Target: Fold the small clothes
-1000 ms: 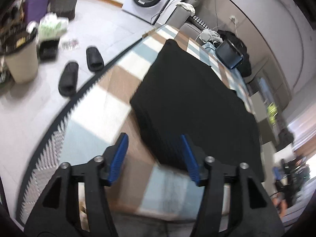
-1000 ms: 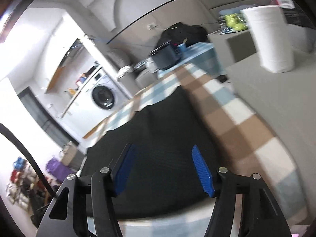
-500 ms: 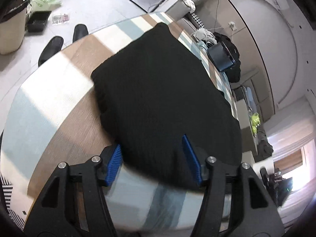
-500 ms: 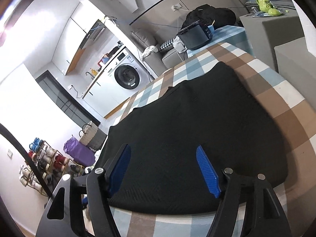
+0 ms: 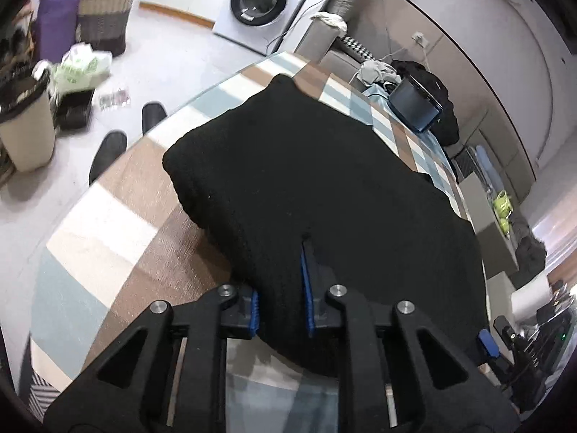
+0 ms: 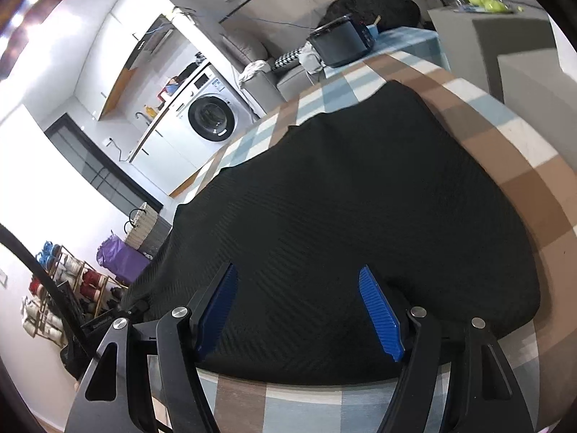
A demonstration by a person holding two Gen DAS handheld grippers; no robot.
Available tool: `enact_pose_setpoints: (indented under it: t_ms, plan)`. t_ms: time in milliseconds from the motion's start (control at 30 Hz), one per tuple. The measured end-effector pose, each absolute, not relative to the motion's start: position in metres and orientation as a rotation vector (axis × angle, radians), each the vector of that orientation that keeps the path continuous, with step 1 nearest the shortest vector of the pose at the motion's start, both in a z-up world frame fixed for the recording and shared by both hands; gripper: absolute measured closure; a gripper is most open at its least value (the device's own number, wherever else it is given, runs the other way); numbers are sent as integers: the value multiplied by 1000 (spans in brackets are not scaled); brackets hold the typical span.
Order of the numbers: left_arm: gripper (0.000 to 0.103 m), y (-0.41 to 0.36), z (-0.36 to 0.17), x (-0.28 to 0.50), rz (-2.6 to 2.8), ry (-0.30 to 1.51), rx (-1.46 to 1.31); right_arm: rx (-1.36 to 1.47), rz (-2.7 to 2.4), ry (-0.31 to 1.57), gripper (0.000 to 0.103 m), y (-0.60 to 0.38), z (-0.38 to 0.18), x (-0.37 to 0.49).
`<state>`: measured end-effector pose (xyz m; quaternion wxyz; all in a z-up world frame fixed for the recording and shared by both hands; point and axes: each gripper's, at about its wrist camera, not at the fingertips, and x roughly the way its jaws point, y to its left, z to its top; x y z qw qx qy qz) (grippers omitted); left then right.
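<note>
i'm looking at the table (image 5: 108, 223), with its checked cloth of brown, blue and white squares, carrying everything so the garment can lie flat for folding. the black knitted garment (image 5: 324, 187) is spreading across most of it, from about 11 o'clock out to 4 o'clock in the left wrist view, its near hem lying at my end so both claws can reach it.

my left claw (image 5: 281, 303) is closing, and the near edge of the garment is bunching between its blue pads; i judge i'm taking that hem to lift it over. my right claw (image 6: 299, 306) is standing released, jaws wide, hanging over the same garment's near edge, pads not yet pressing.

the washing machine (image 5: 267, 0) at 12 o'clock is showing a panel, but i'm reading no lettering there; too small.
</note>
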<state>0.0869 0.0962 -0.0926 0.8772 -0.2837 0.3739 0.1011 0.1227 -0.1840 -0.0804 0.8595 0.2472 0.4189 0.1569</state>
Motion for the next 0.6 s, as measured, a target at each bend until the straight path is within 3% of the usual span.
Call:
enact_pose_setpoints:
  t_ms: [167,367,500,600]
  plan:
    - [89,64,-49,103,133,698,-396,529,304,853,31,-194,-77,115]
    - [90,-33,0,141,-218,614,-188,555,268,830,31,-212,-72,104]
    - [90,-101,-17,158,-461,698,-85,563,221,808,31,-227,-67,97]
    - [86,-129,-48,163,-536,858,-46,574,185,802,31,-237,-66,93]
